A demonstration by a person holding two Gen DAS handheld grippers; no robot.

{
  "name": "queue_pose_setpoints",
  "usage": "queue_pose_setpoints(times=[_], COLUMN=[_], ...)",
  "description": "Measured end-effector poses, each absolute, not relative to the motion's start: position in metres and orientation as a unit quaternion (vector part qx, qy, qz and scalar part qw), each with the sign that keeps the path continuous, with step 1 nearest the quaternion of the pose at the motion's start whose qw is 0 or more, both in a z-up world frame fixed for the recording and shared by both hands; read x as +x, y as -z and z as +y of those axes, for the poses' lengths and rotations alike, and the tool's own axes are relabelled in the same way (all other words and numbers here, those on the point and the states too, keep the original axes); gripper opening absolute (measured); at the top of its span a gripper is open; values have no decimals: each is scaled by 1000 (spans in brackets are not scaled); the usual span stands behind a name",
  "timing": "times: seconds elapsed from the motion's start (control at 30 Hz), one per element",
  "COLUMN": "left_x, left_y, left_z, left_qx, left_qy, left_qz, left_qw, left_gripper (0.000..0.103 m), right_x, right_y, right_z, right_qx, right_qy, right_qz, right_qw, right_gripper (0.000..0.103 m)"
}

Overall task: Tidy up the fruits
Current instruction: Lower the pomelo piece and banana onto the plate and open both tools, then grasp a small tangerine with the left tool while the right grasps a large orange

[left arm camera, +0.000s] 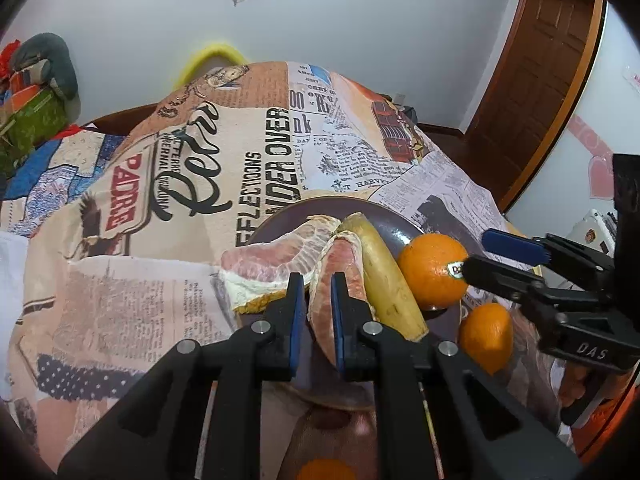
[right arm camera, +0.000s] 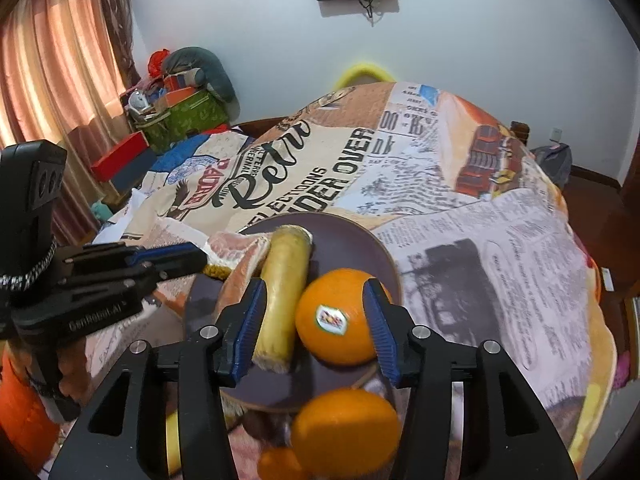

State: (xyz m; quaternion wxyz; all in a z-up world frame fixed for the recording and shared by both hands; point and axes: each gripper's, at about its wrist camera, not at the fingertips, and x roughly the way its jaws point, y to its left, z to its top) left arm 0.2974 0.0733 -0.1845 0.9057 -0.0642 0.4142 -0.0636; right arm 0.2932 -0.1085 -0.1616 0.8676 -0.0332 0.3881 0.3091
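A dark purple plate (left arm camera: 400,229) (right arm camera: 352,236) holds two pomelo pieces, a yellow banana piece (left arm camera: 384,276) (right arm camera: 284,296) and a stickered orange (left arm camera: 432,268) (right arm camera: 338,316). My left gripper (left arm camera: 316,320) is shut on the nearer pomelo wedge (left arm camera: 338,272), over the plate's near edge. The other pomelo piece (left arm camera: 272,260) (right arm camera: 236,250) lies at the plate's left. My right gripper (right arm camera: 316,324) is open, its blue pads on either side of the banana piece and the orange; the right pad is at the orange's side. A second orange (left arm camera: 486,336) (right arm camera: 346,424) lies off the plate, near me.
A newspaper-print cloth (left arm camera: 180,184) (right arm camera: 480,240) covers the table. A smaller orange fruit (right arm camera: 280,466) lies at the near edge. Boxes and cushions (right arm camera: 184,100) are piled at the far left by a curtain. A brown door (left arm camera: 540,72) stands at the right.
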Motion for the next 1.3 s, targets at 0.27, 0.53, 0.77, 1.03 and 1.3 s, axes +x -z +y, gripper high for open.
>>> queue_pose_setpoints(times=[0.27,0.53,0.77,1.03,1.3], left_x=[262,224,201,191,194], left_y=[170,177,198,221,234], left_z=[73,75,75,71,69], left_qx=[-45,-40,-49,-64,-85], left_qy=[42,30,28,38,54], left_qz=[408,425,453,475,480], left_qw=[911,904,890,877,871], left_gripper=[39,50,50,50,38], right_x=[267,235,221,220,227], right_y=[154,154,163,182,190], right_z=[-126,-143,-153,-156,-150], right_qx=[-44,-44,-44,-37,-28], right_qy=[-292,-274,-259,-247,-248], right_qz=[386,387,401,427,433], right_qw=[874,879,878,869,866], right_gripper=[57,69,69,69,69])
